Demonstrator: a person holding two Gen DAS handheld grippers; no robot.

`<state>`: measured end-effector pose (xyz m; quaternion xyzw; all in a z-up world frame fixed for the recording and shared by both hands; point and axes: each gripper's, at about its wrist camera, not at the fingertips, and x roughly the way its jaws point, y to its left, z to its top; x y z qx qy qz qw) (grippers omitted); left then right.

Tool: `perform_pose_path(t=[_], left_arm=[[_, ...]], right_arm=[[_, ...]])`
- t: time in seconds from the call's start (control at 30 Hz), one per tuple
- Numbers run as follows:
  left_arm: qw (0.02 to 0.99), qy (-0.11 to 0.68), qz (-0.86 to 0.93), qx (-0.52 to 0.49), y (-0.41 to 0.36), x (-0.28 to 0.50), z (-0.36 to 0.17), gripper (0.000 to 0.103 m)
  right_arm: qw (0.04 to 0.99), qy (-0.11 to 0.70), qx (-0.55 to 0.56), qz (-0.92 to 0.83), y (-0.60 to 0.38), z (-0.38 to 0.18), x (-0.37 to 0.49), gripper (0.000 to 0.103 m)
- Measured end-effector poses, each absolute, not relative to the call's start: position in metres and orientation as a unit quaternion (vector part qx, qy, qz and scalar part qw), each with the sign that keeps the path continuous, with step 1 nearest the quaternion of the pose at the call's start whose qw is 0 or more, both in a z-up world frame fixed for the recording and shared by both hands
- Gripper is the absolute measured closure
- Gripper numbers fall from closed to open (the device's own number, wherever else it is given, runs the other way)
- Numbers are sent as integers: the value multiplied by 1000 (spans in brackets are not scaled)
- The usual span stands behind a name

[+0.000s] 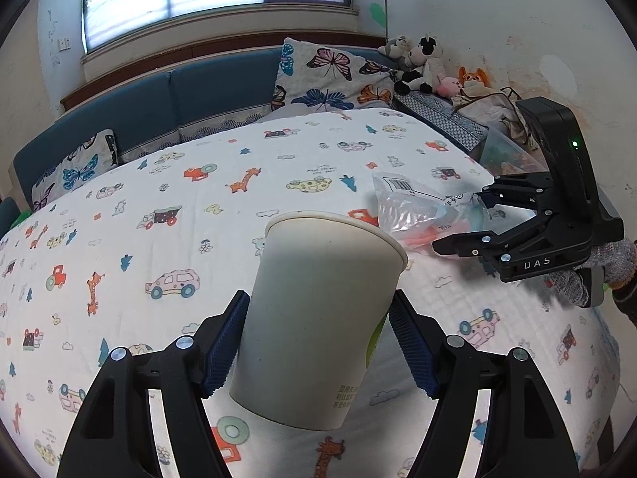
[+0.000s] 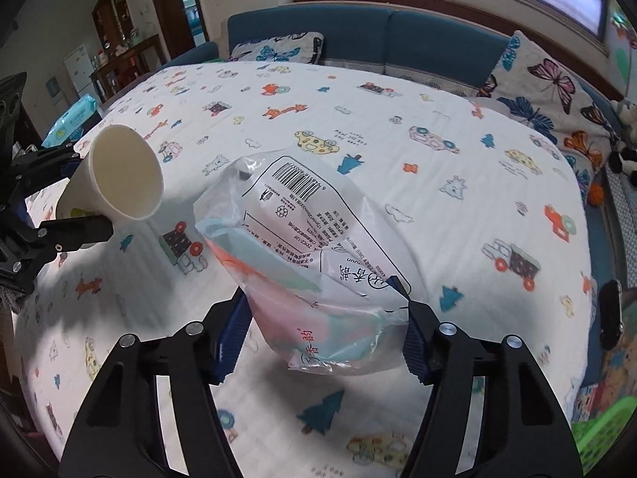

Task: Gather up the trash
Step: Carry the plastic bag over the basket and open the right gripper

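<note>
left gripper (image 1: 318, 342): centre bottom of the left wrist view; blue ribbed pads pressed on both sides of a white paper cup (image 1: 318, 318), rim tipped away, held above the cartoon-print white bed cover (image 1: 159, 199).
right gripper (image 2: 324, 326): centre bottom of the right wrist view; fingers closed partway on a crumpled clear plastic bag with barcode and printed text (image 2: 302, 251), lifted off the cover.
butterfly-print pillow (image 1: 330, 75): upper centre, against the blue headboard (image 1: 207, 91).

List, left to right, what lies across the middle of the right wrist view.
Left gripper → paper cup → plastic bag → butterfly pillow.
</note>
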<state>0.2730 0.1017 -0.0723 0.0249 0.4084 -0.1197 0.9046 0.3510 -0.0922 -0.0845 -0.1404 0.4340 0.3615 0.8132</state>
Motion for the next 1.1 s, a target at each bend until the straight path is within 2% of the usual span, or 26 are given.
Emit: perform_pose_path(t=[0.5,1.1], left_arm=[[909,384,-158,43,49,247,-46,34],[894,365,-248,73,-66,234,-28,35]], right_arm=[[847,407,-98,327,-160,-46,299,39],[886,435,-25,156,-335,-48,256,36]])
